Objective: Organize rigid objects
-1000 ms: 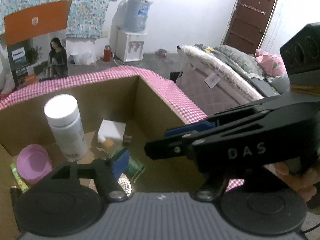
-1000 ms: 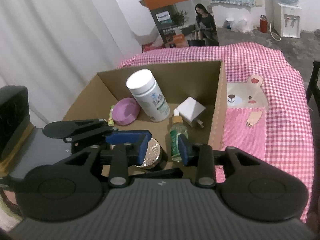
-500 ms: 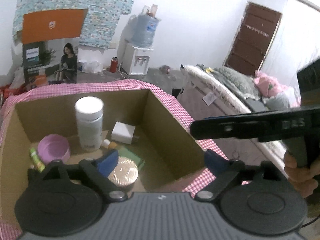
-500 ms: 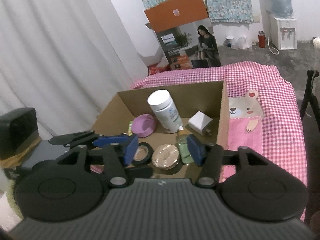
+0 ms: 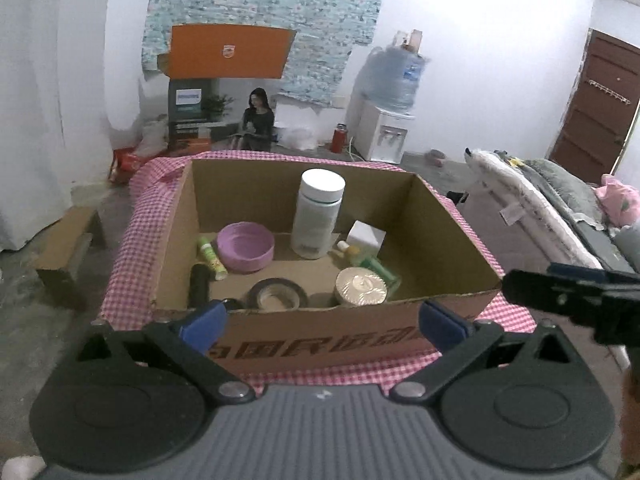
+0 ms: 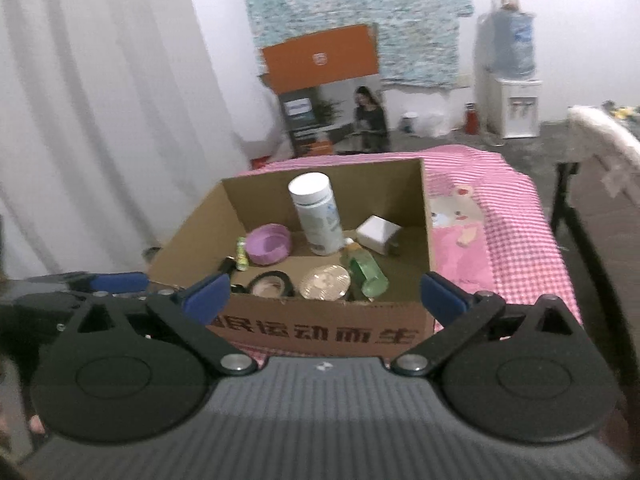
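Observation:
An open cardboard box (image 5: 320, 332) (image 6: 320, 332) holds a white bottle (image 5: 318, 216) (image 6: 318, 216), a purple bowl (image 5: 245, 246) (image 6: 267, 245), a white cube (image 5: 366, 237) (image 6: 378, 234), a green bottle (image 5: 372, 266) (image 6: 366, 270), a gold round tin (image 5: 361, 286) (image 6: 325, 281), a tape roll (image 5: 278, 294) (image 6: 272, 283) and a green tube (image 5: 212, 256). My left gripper (image 5: 322, 322) is open and empty in front of the box. My right gripper (image 6: 324, 296) is open and empty, also in front of it.
The box sits on a table with a pink checked cloth (image 6: 512, 232). A bed (image 5: 552, 200) lies to the right. A water dispenser (image 5: 386, 124) and an orange printed carton (image 5: 224, 92) stand by the far wall. A white curtain (image 6: 100, 120) hangs at left.
Both grippers have pulled back and up out of the box, and both have opened wide. The objects in the box have stayed put.

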Available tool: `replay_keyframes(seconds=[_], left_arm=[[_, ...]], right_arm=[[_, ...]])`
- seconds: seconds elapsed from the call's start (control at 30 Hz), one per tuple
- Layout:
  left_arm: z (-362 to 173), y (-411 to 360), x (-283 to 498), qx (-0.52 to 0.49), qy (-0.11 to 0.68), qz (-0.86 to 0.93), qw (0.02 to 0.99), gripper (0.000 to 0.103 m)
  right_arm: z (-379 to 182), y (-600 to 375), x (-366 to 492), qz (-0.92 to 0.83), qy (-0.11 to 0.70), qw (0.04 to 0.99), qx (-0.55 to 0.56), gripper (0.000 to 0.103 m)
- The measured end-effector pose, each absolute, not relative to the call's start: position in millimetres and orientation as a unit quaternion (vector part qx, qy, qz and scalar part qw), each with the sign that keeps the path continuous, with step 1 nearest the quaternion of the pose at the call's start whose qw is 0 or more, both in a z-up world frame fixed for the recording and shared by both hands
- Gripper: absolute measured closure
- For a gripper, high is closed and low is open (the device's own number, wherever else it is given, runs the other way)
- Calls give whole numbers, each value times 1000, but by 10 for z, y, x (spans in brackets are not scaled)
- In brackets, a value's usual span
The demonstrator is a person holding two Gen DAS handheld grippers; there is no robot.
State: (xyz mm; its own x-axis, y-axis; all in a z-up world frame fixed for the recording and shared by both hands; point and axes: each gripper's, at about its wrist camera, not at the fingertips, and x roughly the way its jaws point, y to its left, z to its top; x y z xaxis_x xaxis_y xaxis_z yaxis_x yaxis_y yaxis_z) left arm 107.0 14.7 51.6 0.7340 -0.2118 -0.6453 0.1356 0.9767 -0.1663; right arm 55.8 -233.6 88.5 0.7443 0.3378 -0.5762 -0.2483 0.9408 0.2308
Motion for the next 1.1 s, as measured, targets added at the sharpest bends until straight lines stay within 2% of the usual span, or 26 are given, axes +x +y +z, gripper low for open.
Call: replay_keyframes(seconds=[0.37, 0.67, 1.1], left_arm=[[437, 117, 966, -18, 346, -35, 937, 0], [432, 186, 932, 0, 336, 13, 942, 0], [487, 281, 942, -3, 354, 39, 934, 0]], right_arm=[[782, -1924, 351, 54, 292, 955, 6, 1], [737, -1983, 334, 45, 276, 960, 8, 1], [453, -1875, 627, 104, 329, 938, 25, 1]])
